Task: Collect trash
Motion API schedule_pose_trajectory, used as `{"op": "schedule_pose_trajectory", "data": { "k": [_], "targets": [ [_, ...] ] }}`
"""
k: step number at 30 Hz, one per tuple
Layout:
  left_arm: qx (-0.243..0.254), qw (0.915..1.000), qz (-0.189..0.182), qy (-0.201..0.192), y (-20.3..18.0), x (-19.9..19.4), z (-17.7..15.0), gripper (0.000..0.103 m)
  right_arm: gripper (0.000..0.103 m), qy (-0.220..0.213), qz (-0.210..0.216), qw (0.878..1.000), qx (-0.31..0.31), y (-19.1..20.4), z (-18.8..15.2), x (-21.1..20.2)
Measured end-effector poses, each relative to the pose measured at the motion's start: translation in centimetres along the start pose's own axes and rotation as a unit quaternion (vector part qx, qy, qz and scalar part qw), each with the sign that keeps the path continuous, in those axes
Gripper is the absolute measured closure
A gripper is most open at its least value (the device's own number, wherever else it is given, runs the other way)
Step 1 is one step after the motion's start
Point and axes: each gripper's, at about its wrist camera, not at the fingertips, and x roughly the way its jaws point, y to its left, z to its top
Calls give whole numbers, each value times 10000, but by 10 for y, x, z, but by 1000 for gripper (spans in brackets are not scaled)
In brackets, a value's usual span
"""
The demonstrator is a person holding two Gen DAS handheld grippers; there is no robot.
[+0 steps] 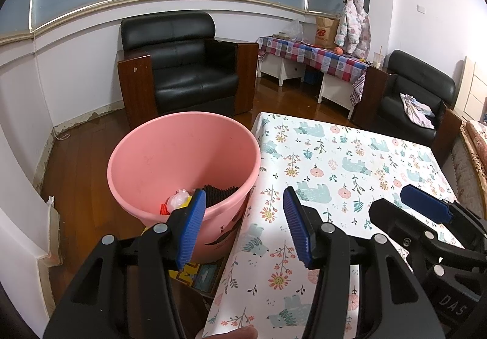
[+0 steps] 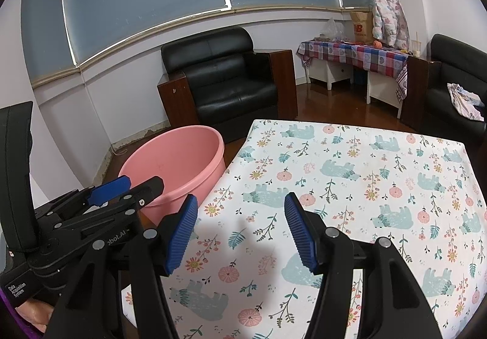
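A pink plastic bin stands on the floor at the left edge of the table. Inside it lie pieces of trash: a pale pink wad, something red and yellow, and a black ridged piece. My left gripper is open and empty, its left finger over the bin's near rim, its right finger over the table edge. My right gripper is open and empty above the table; it also shows at the right of the left wrist view. The bin also shows in the right wrist view.
The table carries a white cloth with bears and flowers. A black armchair stands behind the bin. A side table with a checked cloth and a second black armchair stand at the back right. A colourful box lies under the table edge.
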Motion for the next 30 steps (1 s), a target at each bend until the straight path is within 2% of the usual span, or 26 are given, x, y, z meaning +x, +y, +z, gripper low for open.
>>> {"op": "schedule_pose_trajectory", "data": {
  "k": [30],
  "targets": [
    [-4, 10000, -1, 14, 1, 1, -1, 50, 44, 22, 8, 10000, 0, -5, -5, 2]
  ]
}}
